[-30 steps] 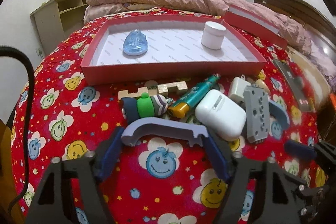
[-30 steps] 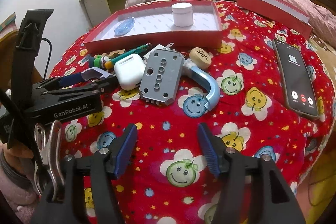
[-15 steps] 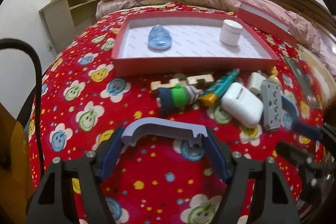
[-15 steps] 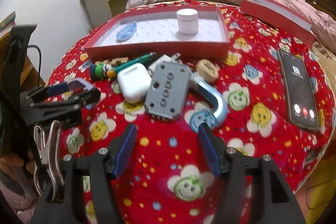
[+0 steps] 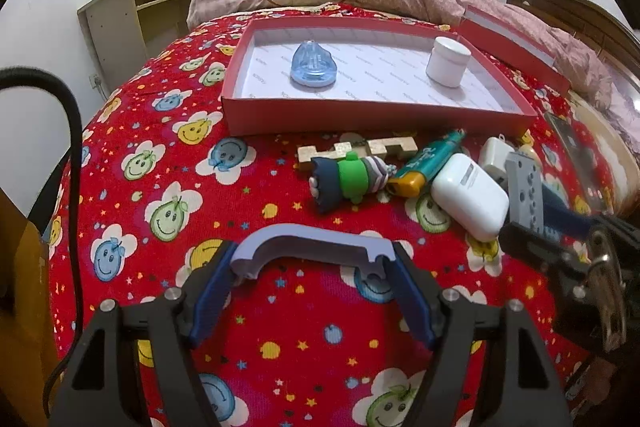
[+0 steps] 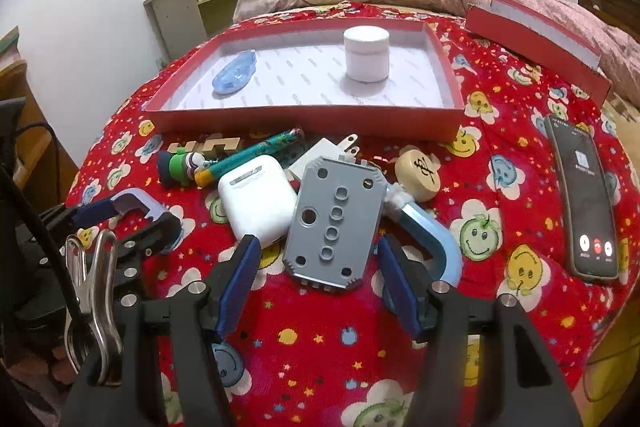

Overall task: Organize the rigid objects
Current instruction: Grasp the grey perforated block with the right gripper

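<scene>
In my left hand the left gripper (image 5: 312, 279) is clamped across a lavender bracket-shaped piece (image 5: 312, 251), one blue pad pressing on each end, so the piece spans the wide gap between the fingers and hangs above the red smiley-face bedspread (image 5: 160, 187). My right gripper (image 6: 318, 287) holds nothing; its jaws stand about half apart, and the near end of the grey plate with holes (image 6: 334, 223) lies between the fingertips without either pad touching it that I can see. From the right wrist view, the plate leans over a white earbud case (image 6: 256, 199) on its left and covers part of a light blue curved piece (image 6: 436, 239) on its right, whose far end disappears under the plate. A white plug adapter (image 6: 320, 151) is mostly hidden behind the plate, and a pale wooden puzzle piece (image 6: 212, 145) is half covered by a small green and navy figurine (image 6: 178, 167) and a teal tube (image 6: 256, 151). A round wooden disc (image 6: 418, 171) lies just right of the plate; I cannot read the mark on it. A dark phone (image 6: 584, 199) lies well apart to the right. Beyond the heap sits the red tray (image 6: 304, 115), holding a blue translucent case (image 6: 236, 75) at its left and a white jar (image 6: 366, 55) nearer the right. The tray's red lid (image 6: 536, 43) lies farther back, cut off by the frame edge.
</scene>
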### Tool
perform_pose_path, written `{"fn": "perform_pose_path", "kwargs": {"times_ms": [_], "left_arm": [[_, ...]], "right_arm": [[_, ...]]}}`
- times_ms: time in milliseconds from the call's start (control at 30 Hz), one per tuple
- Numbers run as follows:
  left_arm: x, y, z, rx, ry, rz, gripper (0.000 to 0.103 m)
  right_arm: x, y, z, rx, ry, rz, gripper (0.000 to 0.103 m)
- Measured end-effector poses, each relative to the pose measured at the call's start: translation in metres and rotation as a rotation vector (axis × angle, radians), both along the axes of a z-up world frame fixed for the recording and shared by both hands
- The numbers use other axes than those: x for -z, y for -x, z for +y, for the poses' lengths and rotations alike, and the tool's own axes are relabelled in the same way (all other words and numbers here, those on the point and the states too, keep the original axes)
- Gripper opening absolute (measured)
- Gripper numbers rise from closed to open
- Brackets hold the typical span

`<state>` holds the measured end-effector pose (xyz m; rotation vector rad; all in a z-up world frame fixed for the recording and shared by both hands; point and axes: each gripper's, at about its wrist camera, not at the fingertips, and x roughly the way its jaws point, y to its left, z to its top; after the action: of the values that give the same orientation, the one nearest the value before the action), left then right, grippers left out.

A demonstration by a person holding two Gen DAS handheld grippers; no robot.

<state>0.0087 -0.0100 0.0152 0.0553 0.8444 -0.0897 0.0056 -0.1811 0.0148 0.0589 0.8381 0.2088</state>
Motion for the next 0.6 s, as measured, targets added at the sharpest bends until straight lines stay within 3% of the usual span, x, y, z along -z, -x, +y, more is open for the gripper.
{"fn": "perform_pose_path", "kwargs": {"times_ms": [100,600], "left_arm": [[0.000,0.001,0.000,0.003,-0.002,-0.004,0.078],[-0.017,0.009,0.000,0.010,0.019,-0.040,0.078]], "right_arm": [[0.000,0.000,-0.004,0.016,-0.014,-0.004,0.048],[-0.009,0.019,-0.006,-0.008,-0.053,-0.039,0.045]]}}
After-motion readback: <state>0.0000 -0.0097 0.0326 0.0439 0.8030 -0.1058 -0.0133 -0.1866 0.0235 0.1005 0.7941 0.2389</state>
